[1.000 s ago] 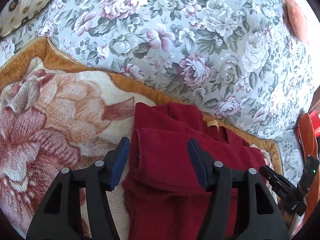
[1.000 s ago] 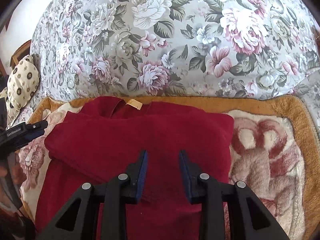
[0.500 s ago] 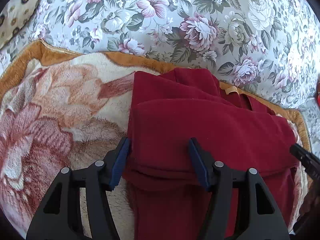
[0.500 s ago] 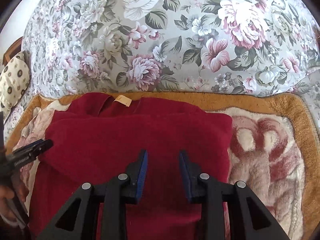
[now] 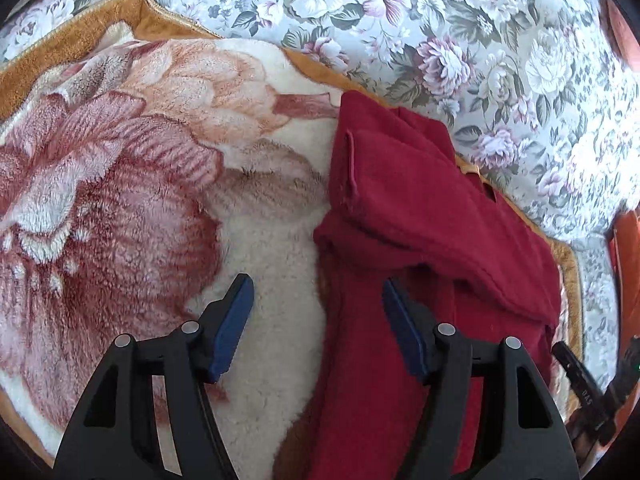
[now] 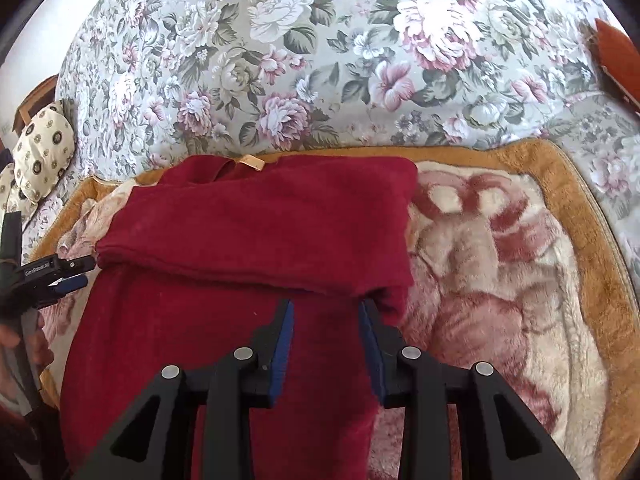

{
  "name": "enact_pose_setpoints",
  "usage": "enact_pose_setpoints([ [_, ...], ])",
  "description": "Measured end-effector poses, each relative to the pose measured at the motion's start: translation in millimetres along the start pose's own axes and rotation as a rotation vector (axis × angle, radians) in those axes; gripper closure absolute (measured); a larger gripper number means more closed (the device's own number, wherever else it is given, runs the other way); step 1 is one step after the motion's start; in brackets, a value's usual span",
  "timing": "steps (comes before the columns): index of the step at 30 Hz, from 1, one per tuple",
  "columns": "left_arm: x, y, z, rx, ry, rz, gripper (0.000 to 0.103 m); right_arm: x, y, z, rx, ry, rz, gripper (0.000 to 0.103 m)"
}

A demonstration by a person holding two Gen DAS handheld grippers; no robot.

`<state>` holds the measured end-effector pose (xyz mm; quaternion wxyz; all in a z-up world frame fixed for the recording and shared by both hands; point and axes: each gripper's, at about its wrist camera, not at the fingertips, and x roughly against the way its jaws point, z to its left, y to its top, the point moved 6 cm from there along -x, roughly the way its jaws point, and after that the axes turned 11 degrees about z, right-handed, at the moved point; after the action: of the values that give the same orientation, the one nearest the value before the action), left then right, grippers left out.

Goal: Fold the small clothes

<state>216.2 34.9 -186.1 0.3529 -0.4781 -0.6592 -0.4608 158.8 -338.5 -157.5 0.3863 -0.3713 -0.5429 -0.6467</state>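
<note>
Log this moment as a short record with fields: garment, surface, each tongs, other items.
garment: dark red top, upper part folded down over the lower part, tan neck label at the far edge
surface: plush blanket with a rose print and tan border, lying on a floral bedspread
left tongs: opening, nothing gripped, straddling the top's left edge
right tongs: opening, nothing gripped, over the top near the fold's edge
other items: patterned cushion at far left

the red garment (image 6: 256, 232) runs under the right gripper (image 6: 326, 320) and off the bottom edge, its lower part unseen. far left of that gripper, the left gripper (image 6: 60, 276) and a hand (image 6: 24, 344) are cut by the frame edge. an orange object (image 6: 620, 60) at upper right is cropped, too little showing to identify.
</note>
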Motion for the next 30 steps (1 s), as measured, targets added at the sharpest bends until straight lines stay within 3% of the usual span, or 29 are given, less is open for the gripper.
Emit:
enact_pose_setpoints([
  [2,-1,-7,-7,-0.048,0.057,-0.012,0.036,-3,-7,-10,-0.041,-0.025,0.012,0.071],
  [7,-7,-10,-14,-0.064,0.071,-0.020,0.036,-4,-16,-31,-0.115,-0.041,0.012,0.071],
  [11,-11,-9,-17,-0.090,0.106,-0.034,0.035,-15,-16,-29,-0.124,0.083,0.007,0.071],
  [14,-11,-8,-16,-0.086,0.099,-0.038,0.035,-15,-15,-32,-0.151,0.132,-0.022,0.094],
  [15,-11,-8,-15,-0.086,0.097,-0.037,0.035,-13,-14,-33,-0.155,0.136,-0.026,0.096],
  [20,-13,-9,-18,-0.125,0.129,-0.050,0.035,-8,-16,-40,-0.126,-0.007,-0.043,0.097],
  [24,-11,-13,-19,-0.138,0.158,-0.056,0.034,-7,-17,-39,-0.150,0.013,-0.039,0.097],
  [26,-1,-22,-17,-0.111,0.125,-0.049,0.034,6,-26,-39,-0.193,0.076,-0.002,0.093],
  [29,14,-45,-18,-0.111,0.073,-0.034,0.034,36,-54,-33,-0.179,0.121,-0.005,0.066],
  [30,18,-54,-19,-0.117,0.062,-0.024,0.034,42,-65,-30,-0.172,0.145,0.002,0.065],
])
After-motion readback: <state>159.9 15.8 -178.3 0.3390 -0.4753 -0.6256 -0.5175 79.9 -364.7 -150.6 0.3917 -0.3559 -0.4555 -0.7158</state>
